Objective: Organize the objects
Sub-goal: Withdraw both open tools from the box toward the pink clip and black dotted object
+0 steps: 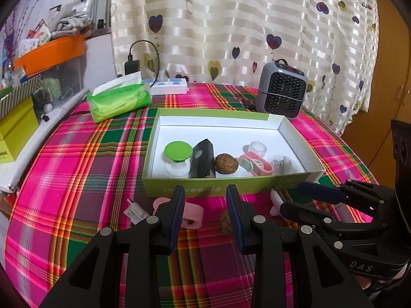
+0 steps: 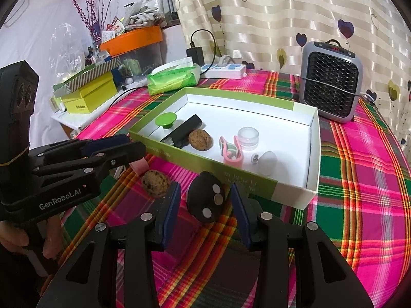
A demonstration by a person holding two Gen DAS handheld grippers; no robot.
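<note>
- A black oval piece point(image 2: 205, 200) with round metal dots is seen lying on the plaid tablecloth point(image 2: 359, 205) between the right gripper's point(image 2: 205, 205) parted jaws, untouched by either pad.
- At its ten o'clock a walnut point(image 2: 155, 186) is found, loose on the cloth.
- The left gripper point(image 1: 205, 205) is held apart too, nothing clasped.
- At twelve o'clock the green box point(image 2: 295, 192) is seen, another walnut point(image 2: 199, 140) lying inside.

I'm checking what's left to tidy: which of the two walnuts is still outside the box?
The walnut on the tablecloth, beside the right gripper. The other walnut lies inside the box.
</note>
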